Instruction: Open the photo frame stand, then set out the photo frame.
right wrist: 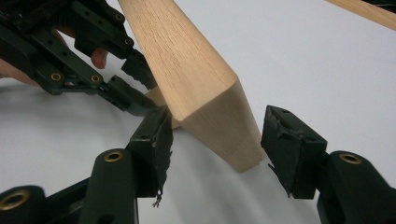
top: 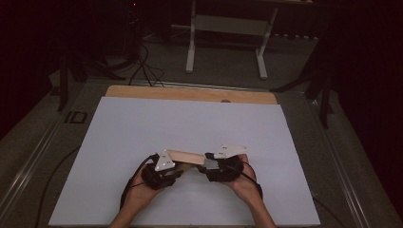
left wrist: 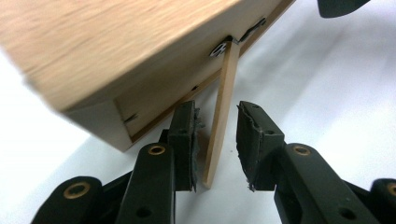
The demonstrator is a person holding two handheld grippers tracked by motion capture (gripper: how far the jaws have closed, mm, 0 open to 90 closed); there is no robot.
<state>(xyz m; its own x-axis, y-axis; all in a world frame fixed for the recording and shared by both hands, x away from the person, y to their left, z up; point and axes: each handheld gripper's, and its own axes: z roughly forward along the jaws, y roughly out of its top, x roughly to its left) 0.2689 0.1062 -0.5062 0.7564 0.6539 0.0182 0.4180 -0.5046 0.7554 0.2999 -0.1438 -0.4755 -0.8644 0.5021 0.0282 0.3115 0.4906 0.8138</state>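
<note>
Left gripper view: I'm opening wood box (left wrist: 116,51) lid flap (left wrist: 223,116) w/ left hand-held gripper (left wrist: 215,144), both open; next squeeze.

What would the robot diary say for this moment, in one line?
left gripper: open around thin wooden flap | right gripper: open around wooden box end | box tilted over white table

Wooden box (top: 186,156) on the table (top: 142,123), between both grippers.
</note>
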